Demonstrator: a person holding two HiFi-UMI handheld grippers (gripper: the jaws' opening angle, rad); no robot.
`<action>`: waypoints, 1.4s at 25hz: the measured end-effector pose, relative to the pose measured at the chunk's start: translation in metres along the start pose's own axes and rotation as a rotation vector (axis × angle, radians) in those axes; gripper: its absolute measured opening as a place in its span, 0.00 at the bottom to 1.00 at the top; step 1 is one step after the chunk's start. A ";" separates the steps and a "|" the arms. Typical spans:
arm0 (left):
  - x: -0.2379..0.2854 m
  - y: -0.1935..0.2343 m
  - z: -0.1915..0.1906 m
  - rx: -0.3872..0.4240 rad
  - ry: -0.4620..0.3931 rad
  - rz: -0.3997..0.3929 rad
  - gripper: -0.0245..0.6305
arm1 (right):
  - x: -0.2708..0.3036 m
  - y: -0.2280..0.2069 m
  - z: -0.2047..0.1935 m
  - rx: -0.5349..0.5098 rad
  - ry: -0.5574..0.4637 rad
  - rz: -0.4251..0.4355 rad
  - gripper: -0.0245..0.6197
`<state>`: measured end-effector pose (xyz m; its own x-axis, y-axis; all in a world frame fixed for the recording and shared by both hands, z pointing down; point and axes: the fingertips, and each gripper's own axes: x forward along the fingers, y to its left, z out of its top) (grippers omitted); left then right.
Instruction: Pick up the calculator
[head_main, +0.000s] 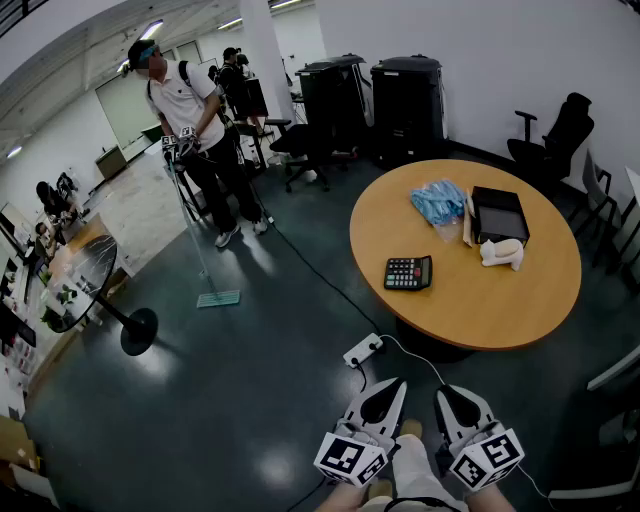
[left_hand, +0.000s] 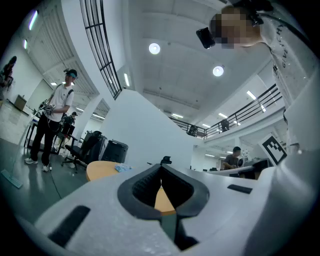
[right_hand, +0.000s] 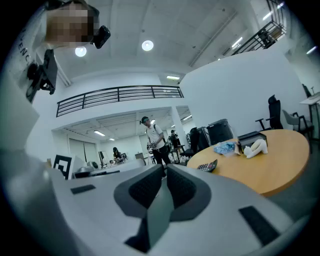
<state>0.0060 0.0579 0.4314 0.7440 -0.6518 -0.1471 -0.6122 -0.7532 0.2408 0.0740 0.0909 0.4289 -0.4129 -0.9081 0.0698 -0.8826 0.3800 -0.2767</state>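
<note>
The black calculator (head_main: 408, 272) lies flat near the left edge of the round wooden table (head_main: 520, 310). In the right gripper view the calculator (right_hand: 207, 166) shows ahead and to the right, at the table's (right_hand: 272, 165) near edge. Both grippers are held low over the floor, well short of the table. My left gripper (head_main: 384, 397) is shut with nothing in it, and its jaws (left_hand: 161, 170) meet at the tips. To its right my right gripper (head_main: 452, 400) is also shut and empty; its tips (right_hand: 165, 170) touch.
On the table lie a blue bag (head_main: 438, 200), a black tray (head_main: 498, 213) and a white object (head_main: 502, 252). A power strip (head_main: 362, 350) and cable lie on the dark floor before the table. A person (head_main: 195, 120) stands at back left. Black cabinets (head_main: 405, 95) and office chairs (head_main: 555, 135) line the wall.
</note>
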 end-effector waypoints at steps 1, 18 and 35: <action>0.006 0.004 0.002 0.006 -0.003 0.006 0.05 | 0.006 -0.006 0.002 0.004 -0.003 -0.005 0.06; 0.168 0.056 -0.029 -0.036 -0.011 -0.005 0.05 | 0.117 -0.119 0.014 0.026 0.079 0.011 0.06; 0.243 0.136 -0.118 -0.095 0.107 0.050 0.05 | 0.266 -0.251 -0.052 0.134 0.519 -0.025 0.29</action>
<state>0.1355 -0.1926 0.5412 0.7409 -0.6710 -0.0308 -0.6246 -0.7050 0.3359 0.1745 -0.2367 0.5668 -0.4789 -0.6974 0.5332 -0.8712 0.3027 -0.3865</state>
